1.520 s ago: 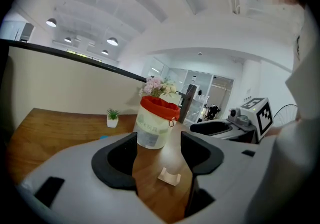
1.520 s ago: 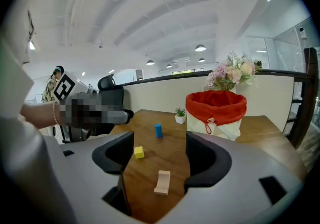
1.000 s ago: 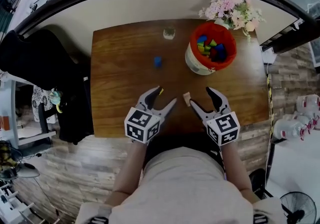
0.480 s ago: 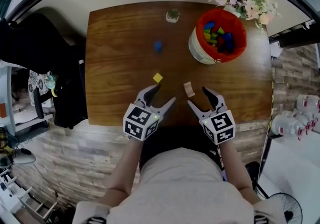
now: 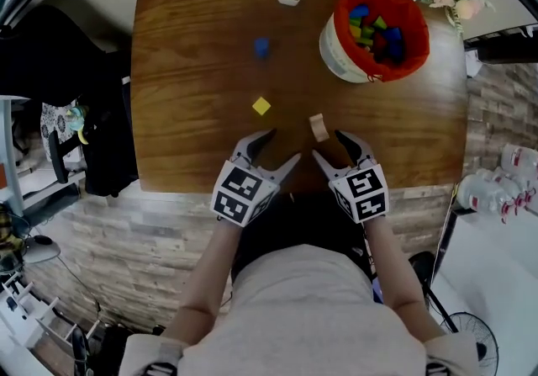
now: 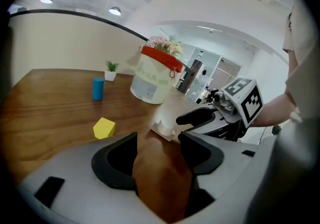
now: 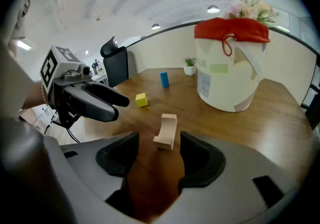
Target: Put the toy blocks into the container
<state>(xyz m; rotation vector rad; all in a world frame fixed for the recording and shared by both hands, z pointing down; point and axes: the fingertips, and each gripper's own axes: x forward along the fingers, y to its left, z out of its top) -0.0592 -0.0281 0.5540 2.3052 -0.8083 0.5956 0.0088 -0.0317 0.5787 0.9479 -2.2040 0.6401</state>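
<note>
Right gripper jaws closing, nothing gripped; the beige block stands on the table just ahead of their tips. Left gripper spread wide, empty. Yellow block and blue block lie loose, apart from the bucket.

Both forearms reach forward from the body, bare and roughly parallel, each hand holding a claw low over the near edge of the desk. The left claw angles inward to the right, its jaws held wide apart. The right claw angles inward to the left, so the two sets of tips lie near each other. Its jaws are closing, with a tan curved block just at their tips, not pressed by either pad.
</note>
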